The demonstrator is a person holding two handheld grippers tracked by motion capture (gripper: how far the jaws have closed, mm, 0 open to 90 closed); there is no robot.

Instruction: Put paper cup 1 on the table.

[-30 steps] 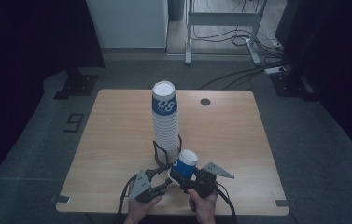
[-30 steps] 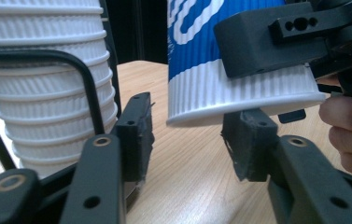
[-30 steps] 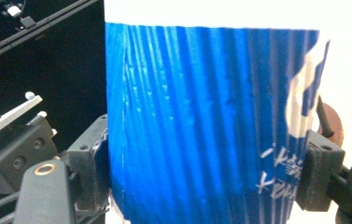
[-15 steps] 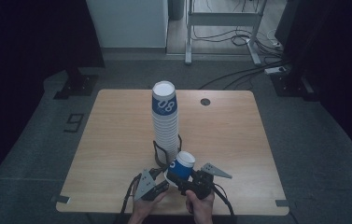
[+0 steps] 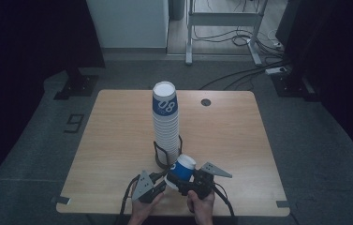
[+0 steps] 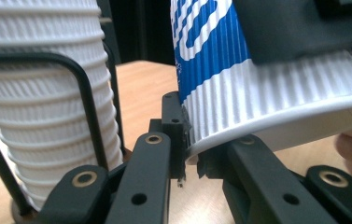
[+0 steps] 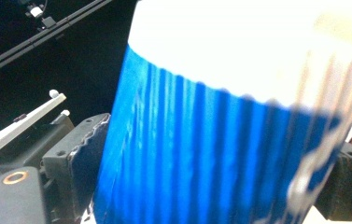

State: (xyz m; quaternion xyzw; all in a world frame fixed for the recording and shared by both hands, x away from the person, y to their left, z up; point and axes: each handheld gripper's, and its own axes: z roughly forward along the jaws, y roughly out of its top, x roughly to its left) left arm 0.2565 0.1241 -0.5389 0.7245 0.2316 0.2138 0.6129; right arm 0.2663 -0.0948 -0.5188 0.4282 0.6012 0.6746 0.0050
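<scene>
A blue-and-white ribbed paper cup [image 5: 182, 168] hangs tilted above the table's front edge, between both grippers. My left gripper [image 5: 166, 181] has just been closing, and its jaws now pinch the cup's rim [image 6: 220, 140]; the left gripper [image 6: 190, 156] is shut on it. My right gripper [image 5: 181, 182] has just been opening. The cup [image 7: 211, 154] still stands between its jaws, with one pad [image 7: 82, 154] close beside the cup wall. A tall stack of the same cups [image 5: 165, 124] stands upside down in a black wire holder [image 5: 158, 157] just behind.
The wooden table [image 5: 118, 136] has a small round grommet [image 5: 205, 102] at the back right. The holder's wire [image 6: 87, 98] and the stack [image 6: 38, 93] are close to the left gripper's left side. Cables trail from both grippers over the front edge.
The cup has shifted slightly to the left, toward the left gripper. Both hands have stayed where they were.
</scene>
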